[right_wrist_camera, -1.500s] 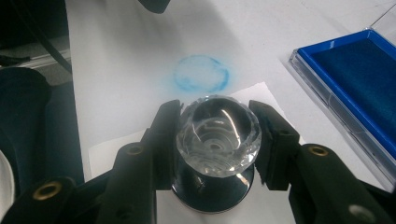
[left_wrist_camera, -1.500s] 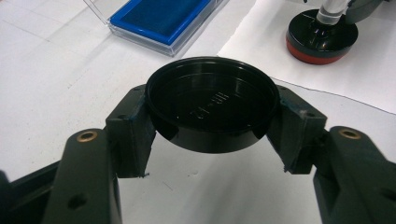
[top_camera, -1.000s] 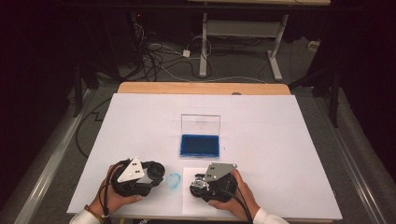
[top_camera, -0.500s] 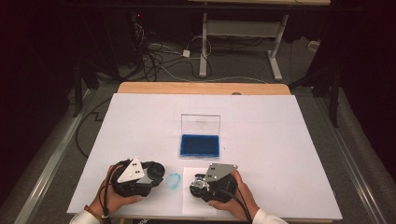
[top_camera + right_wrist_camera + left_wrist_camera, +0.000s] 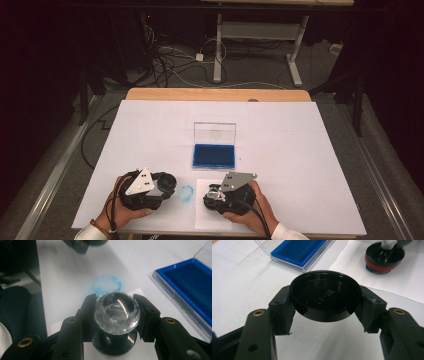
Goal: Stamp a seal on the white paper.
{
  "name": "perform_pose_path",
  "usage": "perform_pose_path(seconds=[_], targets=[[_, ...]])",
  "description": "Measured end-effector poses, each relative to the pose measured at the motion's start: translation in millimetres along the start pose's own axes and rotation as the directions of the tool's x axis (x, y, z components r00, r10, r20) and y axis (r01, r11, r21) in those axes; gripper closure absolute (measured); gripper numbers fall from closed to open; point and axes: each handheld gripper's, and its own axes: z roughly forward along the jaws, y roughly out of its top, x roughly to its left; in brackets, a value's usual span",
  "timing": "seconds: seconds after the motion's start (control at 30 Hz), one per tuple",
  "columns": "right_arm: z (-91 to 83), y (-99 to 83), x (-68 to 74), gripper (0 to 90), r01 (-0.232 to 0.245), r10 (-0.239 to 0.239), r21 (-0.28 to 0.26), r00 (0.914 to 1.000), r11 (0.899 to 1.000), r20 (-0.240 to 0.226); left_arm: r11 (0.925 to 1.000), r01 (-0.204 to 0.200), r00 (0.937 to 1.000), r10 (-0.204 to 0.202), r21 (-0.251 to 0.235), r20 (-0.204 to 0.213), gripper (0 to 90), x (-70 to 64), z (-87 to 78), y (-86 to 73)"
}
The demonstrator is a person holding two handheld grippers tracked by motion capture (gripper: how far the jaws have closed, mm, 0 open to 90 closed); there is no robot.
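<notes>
1. Since the earlier frames nothing has visibly shifted: both grippers sit at the same spots near the front edge of the table [image 5: 310, 150], and the ink pad case is unmoved.
2. The left gripper [image 5: 325, 307] pinches a round black cap [image 5: 325, 296] between its two jaws, hollow side facing the camera, raised lettering visible inside. In the high view this gripper [image 5: 150, 187] is near the front-left part of the table, held by the person's left hand [image 5: 117, 212].
3. The right gripper [image 5: 116, 315] is clamped on the stamp [image 5: 116, 315], its jaws pressing either side of the faceted clear knob above the dark round body. In the high view it [image 5: 227, 192] sits near the front edge, about the middle, over a white paper sheet [image 5: 202, 220].
4. The left gripper view shows the stamp's [image 5: 384, 255] black-and-red base resting on that sheet.
5. A round blue ink mark [image 5: 186, 194] lies on the table between the two grippers, just beside the sheet's left edge.
6. An open blue ink pad [image 5: 214, 156], its clear lid [image 5: 215, 134] standing up behind it, sits near the table's centre, well apart from both grippers.
</notes>
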Motion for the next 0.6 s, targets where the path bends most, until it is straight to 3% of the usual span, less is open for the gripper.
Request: perform_pose_path(seconds=[0.2, 0.6], targets=[[-19.7, 11.5, -3.1, 57.0, 0.009, -0.007, -0.074, 0.9994, 0.997, 0.034, 1.0000, -0.003, 1.0000, 0.003, 0.002, 0.001, 36.5, -0.5, 0.6, 0.4], [-38.8, 16.5, -14.5, 57.0, 0.013, -0.004, -0.120, 0.9971, 0.993, 0.076, 1.0000, 0.003, 1.0000, -0.003, 0.002, -0.002, 36.5, 2.4, 0.5, -1.1]])
